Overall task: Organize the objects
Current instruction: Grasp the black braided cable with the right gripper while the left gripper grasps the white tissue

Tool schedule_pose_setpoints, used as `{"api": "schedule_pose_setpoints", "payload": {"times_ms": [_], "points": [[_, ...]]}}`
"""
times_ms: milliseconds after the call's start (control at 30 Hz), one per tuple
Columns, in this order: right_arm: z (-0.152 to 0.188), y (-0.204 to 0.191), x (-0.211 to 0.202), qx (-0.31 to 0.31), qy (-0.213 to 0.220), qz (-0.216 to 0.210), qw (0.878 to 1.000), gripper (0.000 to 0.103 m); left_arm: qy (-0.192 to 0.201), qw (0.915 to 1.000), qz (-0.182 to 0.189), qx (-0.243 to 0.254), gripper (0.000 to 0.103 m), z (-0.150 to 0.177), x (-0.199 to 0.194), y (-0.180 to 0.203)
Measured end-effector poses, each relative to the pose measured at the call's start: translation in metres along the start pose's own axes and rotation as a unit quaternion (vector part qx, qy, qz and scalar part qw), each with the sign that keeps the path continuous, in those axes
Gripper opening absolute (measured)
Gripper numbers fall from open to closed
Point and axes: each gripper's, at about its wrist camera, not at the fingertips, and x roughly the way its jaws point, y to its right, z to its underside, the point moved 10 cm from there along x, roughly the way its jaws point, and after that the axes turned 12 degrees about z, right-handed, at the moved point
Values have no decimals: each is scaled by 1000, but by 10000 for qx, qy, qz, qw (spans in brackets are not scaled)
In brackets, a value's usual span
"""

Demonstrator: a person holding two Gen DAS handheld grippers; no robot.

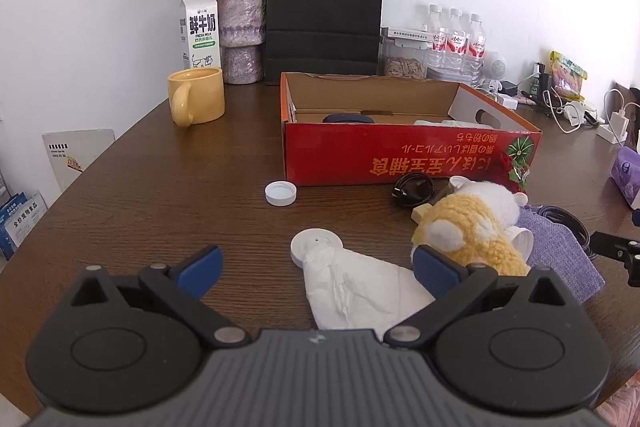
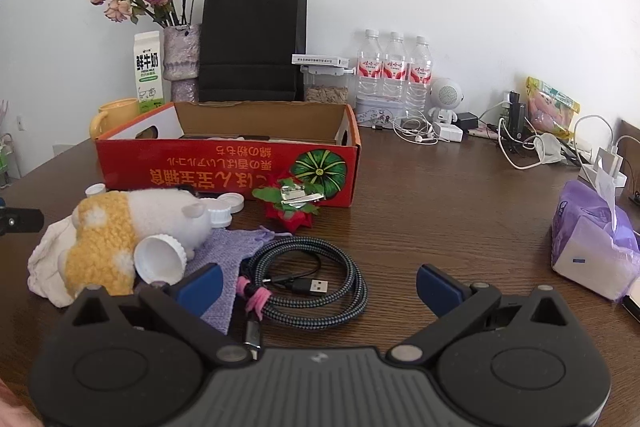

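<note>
Hovering low over the table (image 1: pixel 160 167), left gripper (image 1: pixel 318 269) spread wide w/ tissue (image 1: pixel 352 291) between its tips; right gripper (image 2: pixel 318 285) likewise spread above coiled cable (image 2: pixel 312 279). Red box (image 2: pixel 224 167) sits behind the clutter. Risk: tissue drags the white disc (image 1: pixel 316 243) along, or cable snags the purple cloth (image 2: pixel 228 251).

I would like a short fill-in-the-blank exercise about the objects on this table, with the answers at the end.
1. The mug beside the milk carton is ____ in colour.
2. Behind the red box stand ____ water bottles.
3. The jaws of the left gripper and the right gripper are both ____.

Answers: yellow; three; open
</note>
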Motion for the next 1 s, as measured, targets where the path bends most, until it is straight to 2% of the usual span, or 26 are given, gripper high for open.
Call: {"api": "schedule_pose_setpoints", "payload": {"times_ms": [267, 433, 767, 1000], "points": [[10, 16, 25, -192, -382, 121, 9990, 103, -61, 10000, -40, -31, 103, 2, 3, -3], [12, 5, 32, -256, -545, -373, 9975, 103, -115, 9999, -79, -58, 103, 5, 5, -5], [11, -13, 52, -426, -830, -896, 9916, 103, -185, 9997, -120, -80, 103, 8, 8, -6], [11, -23, 68, -500, -897, -924, 9904, 103, -213, 9997, -80, -48, 103, 10, 9, -3]]}}
